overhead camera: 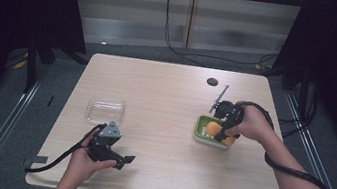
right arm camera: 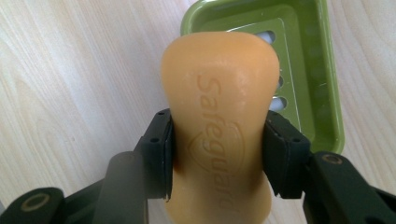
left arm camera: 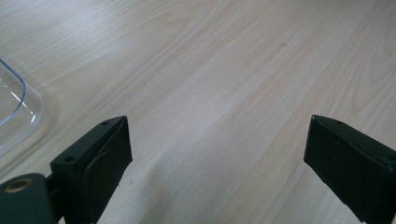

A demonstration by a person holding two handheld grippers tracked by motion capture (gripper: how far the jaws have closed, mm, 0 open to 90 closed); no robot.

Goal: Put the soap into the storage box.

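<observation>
Spreading out under both my hands is the pale wooden table, its near edge cut off at the bottom of the high view along with most of my forearms. Ahead of my left gripper, and a little off to one side of its fingers, sits a clear plastic tray; in the left gripper view just a curved corner of it enters at the frame's edge, the rest lost. Those left jaws stand wide apart with nothing but bare wood between them, and their lower parts run out of the frame.

Under my right gripper lies the green soap dish, partly covered from above by my hand and the gripper body. In the right gripper view the dish lies just beyond my fingers, its slotted insert half hidden behind the bar, its near end cut off by one jaw.

The orange soap bar is clamped between my right pads, pinched at its narrow waist, one pad on each side. It stands out past my fingertips over the dish's edge. Whether it touches the dish I cannot tell. Its raised lettering runs lengthwise, and its lower end drops out of frame. From above, only two orange patches peek out around my fingers.
</observation>
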